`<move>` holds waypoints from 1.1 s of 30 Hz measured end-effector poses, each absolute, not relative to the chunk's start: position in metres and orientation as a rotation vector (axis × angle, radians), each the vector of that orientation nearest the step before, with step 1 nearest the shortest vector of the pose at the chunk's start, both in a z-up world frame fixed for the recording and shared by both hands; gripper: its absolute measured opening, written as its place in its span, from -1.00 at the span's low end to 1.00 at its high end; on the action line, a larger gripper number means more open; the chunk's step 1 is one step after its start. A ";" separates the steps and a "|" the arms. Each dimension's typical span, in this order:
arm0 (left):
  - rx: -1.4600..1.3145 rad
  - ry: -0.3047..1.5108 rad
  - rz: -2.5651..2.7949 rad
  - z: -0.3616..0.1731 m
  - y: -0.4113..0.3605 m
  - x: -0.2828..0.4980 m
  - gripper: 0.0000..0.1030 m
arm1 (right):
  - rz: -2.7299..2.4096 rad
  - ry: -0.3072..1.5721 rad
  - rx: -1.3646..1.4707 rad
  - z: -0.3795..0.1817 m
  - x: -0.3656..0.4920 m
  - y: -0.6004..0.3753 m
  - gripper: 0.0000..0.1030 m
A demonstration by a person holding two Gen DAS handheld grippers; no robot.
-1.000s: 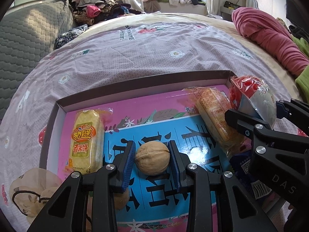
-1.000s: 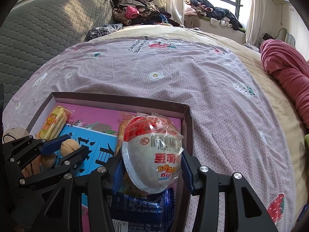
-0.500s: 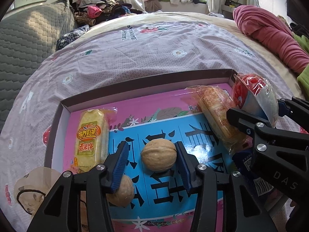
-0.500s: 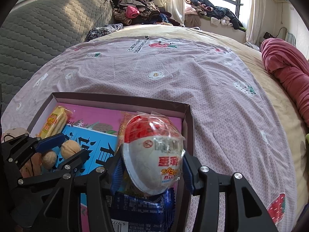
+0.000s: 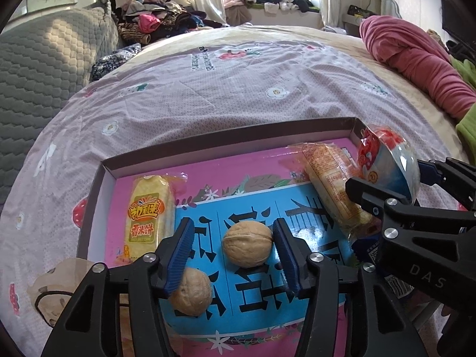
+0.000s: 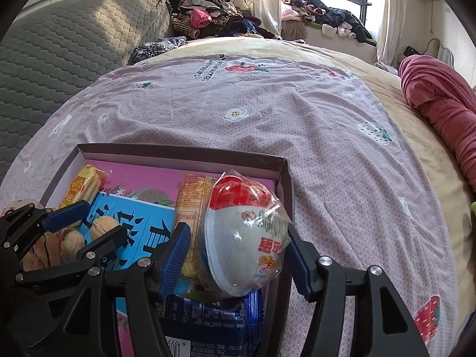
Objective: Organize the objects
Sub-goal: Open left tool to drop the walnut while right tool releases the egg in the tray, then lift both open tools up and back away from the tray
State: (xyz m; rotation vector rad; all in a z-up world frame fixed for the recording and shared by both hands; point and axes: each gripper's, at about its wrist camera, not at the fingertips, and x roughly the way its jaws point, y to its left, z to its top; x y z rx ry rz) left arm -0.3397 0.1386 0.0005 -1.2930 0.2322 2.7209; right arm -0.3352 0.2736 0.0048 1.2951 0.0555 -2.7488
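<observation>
One walnut (image 5: 247, 244) lies loose between the blue pads of the left gripper (image 5: 235, 250), whose jaws have just been opening wide, and the right gripper (image 6: 236, 253) has let go of the wrapped bowl (image 6: 247, 238) between its pads too.

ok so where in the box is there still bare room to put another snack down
Free: the strip along the far wall of the box, between the yellow rice cracker pack and the orange snack pack, and the blue panel beyond the walnut. Crowded: the right corner, with the egg-shaped snack on the blue packet.
</observation>
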 end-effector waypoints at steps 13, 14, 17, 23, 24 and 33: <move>-1.275 0.228 2.746 0.007 0.136 -0.336 0.39 | -2.770 0.037 1.272 0.011 -0.332 0.274 0.49; -1.274 0.227 2.747 0.007 0.137 -0.336 0.41 | -2.771 0.032 1.268 0.011 -0.332 0.275 0.53; -1.270 0.226 2.745 0.009 0.137 -0.334 0.44 | -2.768 0.017 1.266 0.012 -0.332 0.277 0.53; -1.251 0.203 2.753 0.016 0.134 -0.332 0.54 | -2.758 -0.027 1.235 0.017 -0.330 0.279 0.54; -1.245 0.198 2.756 0.018 0.133 -0.331 0.55 | -2.758 -0.035 1.228 0.019 -0.329 0.280 0.56; -1.200 0.151 2.796 0.034 0.124 -0.324 0.62 | -2.799 -0.084 1.159 0.033 -0.321 0.287 0.68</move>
